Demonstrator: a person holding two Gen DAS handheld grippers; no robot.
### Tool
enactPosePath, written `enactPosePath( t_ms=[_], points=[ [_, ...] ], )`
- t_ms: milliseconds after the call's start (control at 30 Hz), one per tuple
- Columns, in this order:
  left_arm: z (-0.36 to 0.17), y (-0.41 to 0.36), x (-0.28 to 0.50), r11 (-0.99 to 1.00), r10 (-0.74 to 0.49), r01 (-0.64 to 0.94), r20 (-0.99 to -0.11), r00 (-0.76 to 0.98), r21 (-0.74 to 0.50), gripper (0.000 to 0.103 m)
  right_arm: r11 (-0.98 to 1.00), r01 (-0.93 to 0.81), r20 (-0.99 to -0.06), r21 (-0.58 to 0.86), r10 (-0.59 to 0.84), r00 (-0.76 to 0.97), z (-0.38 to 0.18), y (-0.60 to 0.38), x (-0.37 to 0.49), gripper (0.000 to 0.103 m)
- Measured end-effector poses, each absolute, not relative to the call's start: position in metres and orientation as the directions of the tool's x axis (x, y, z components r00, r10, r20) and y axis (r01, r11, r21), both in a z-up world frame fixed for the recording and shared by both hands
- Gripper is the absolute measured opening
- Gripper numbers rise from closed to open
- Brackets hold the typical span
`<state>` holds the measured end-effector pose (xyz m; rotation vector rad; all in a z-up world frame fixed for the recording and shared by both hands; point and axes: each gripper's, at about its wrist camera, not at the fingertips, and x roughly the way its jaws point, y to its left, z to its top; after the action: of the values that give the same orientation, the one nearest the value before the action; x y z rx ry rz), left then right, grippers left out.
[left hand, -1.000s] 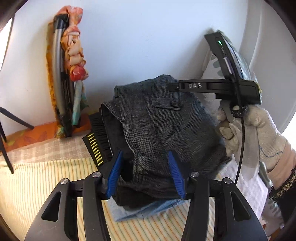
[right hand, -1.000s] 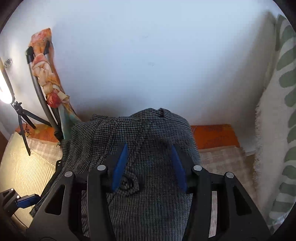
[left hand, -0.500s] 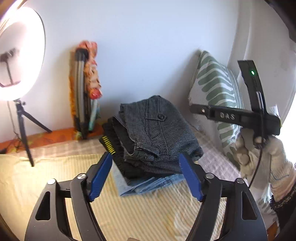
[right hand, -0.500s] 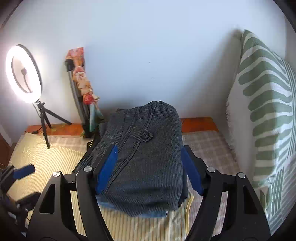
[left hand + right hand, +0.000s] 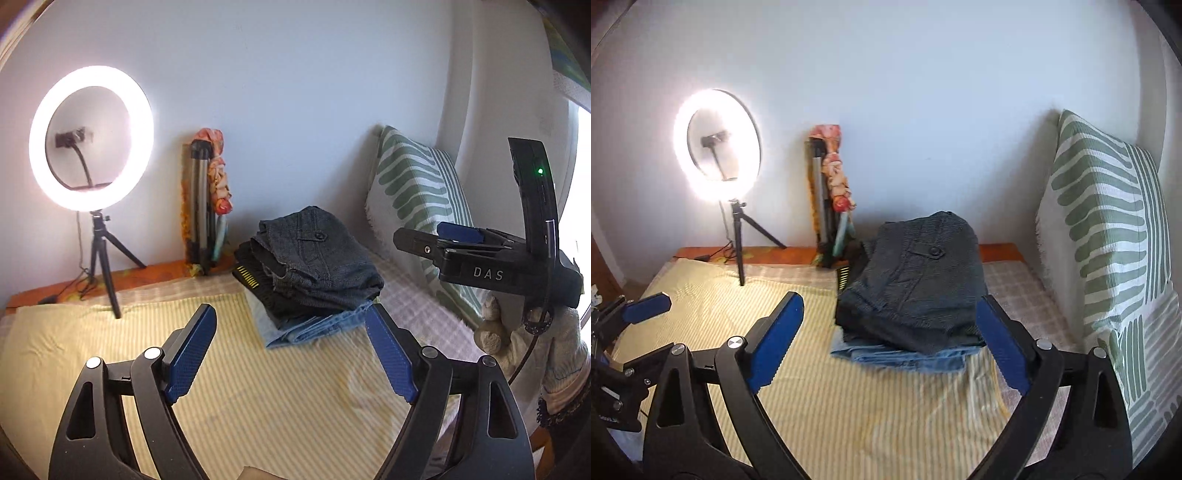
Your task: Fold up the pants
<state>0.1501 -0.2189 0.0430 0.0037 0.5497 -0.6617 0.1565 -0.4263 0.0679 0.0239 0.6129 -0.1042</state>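
Note:
Folded dark grey checked pants (image 5: 321,266) (image 5: 919,280) lie on top of a stack, over black clothing (image 5: 255,280) and folded blue jeans (image 5: 314,328) (image 5: 905,356), on the yellow striped bed cover (image 5: 258,387) (image 5: 849,398). My left gripper (image 5: 291,354) is open and empty, drawn back from the stack. My right gripper (image 5: 886,343) is open and empty, also back from the stack. The right gripper shows at the right in the left wrist view (image 5: 480,258), held by a gloved hand. The left gripper shows at the left edge of the right wrist view (image 5: 628,325).
A lit ring light on a tripod (image 5: 92,136) (image 5: 718,147) stands at the back left. A folded frame with orange cloth (image 5: 210,199) (image 5: 831,192) leans on the wall. A green-striped pillow (image 5: 417,206) (image 5: 1108,229) stands at the right.
Both grippers have let go of the grey pants, opened wide and pulled back from the stack. The pants stay on top of the stack.

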Motion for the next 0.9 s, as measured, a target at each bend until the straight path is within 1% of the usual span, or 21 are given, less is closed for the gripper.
enactPosePath(
  t_ms=[200,300,367,400,467,567,667,900],
  points=[
    [0.047,-0.191,0.129,0.819,-0.551,0.552,-0.477,0.684,-0.156,0.085,0.995,0.099,-0.562,0.0,-0.082,0.823,0.068,-0.399,0.128,0.096],
    [0.047,-0.18,0.121,0.83,-0.536,0.539,-0.472,0.7,-0.144,0.09,0.995,0.098,-0.559,-0.003,-0.083,0.825,0.065,-0.389,0.116,0.096],
    [0.045,-0.173,0.116,0.837,-0.527,0.529,-0.467,0.71,-0.139,0.091,0.995,0.1,-0.555,-0.013,-0.09,0.827,0.062,-0.383,0.109,0.096],
    [0.044,-0.171,0.115,0.842,-0.519,0.523,-0.469,0.715,-0.134,0.091,0.995,0.102,-0.555,-0.014,-0.093,0.827,0.06,-0.381,0.107,0.097],
    [0.04,-0.167,0.112,0.851,-0.502,0.512,-0.474,0.724,-0.119,0.091,0.995,0.103,-0.558,-0.004,-0.088,0.825,0.055,-0.378,0.101,0.103],
    [0.033,-0.164,0.108,0.852,-0.493,0.513,-0.491,0.718,-0.105,0.091,0.994,0.109,-0.558,-0.001,-0.091,0.825,0.048,-0.374,0.092,0.103],
    [0.026,-0.159,0.107,0.854,-0.493,0.505,-0.499,0.713,-0.122,0.091,0.992,0.123,-0.552,0.001,-0.102,0.828,0.042,-0.37,0.083,0.103],
    [0.023,-0.151,0.104,0.864,-0.485,0.48,-0.501,0.716,-0.151,0.091,0.991,0.131,-0.572,0.036,-0.087,0.816,0.031,-0.368,0.075,0.103]
  ],
)
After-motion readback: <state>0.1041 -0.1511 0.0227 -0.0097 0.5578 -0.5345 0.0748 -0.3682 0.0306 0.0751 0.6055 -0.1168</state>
